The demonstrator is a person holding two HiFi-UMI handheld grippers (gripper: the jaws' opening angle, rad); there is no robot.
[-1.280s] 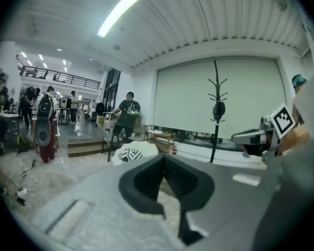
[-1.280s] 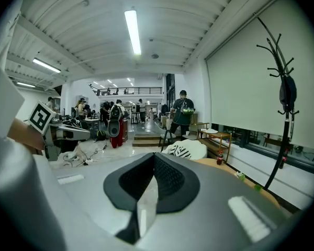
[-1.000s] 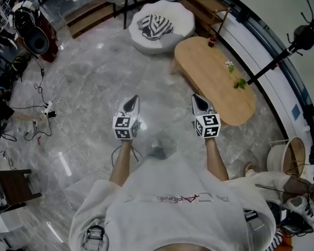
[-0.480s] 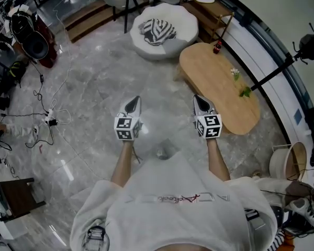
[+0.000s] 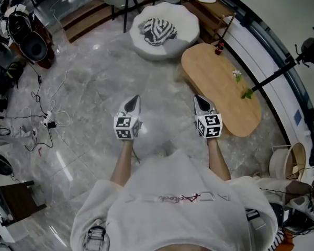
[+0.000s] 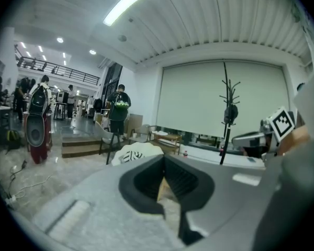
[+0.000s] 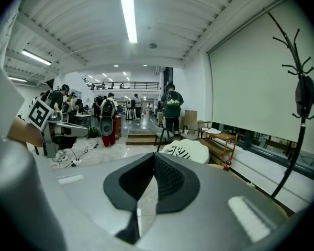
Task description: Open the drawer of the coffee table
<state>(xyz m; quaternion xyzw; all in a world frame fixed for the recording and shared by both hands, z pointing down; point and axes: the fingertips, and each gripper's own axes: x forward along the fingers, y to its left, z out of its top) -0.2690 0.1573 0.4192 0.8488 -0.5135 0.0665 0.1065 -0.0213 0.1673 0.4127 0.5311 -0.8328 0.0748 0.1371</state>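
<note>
Drawing nearer since a second ago, the oval light-wood coffee table (image 5: 220, 88) is lying ahead-right, its drawer unseen, while I am carrying my left gripper (image 5: 134, 98) and right gripper (image 5: 197, 98) fully closed, empty, approach unfinished.

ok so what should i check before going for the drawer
1. Left gripper empty: ok, jaws together, nothing between them.
2. Right gripper empty: ok, jaws together, nothing between them.
3. Jaws ready to take a handle: not ok, both shut.
4. Drawer found: cannot tell, only the table top shows.
5. Grippers at the table: not ok, both held over the floor, short of it.
6. Cables underfoot: ok, they lie far off to the left.
</note>
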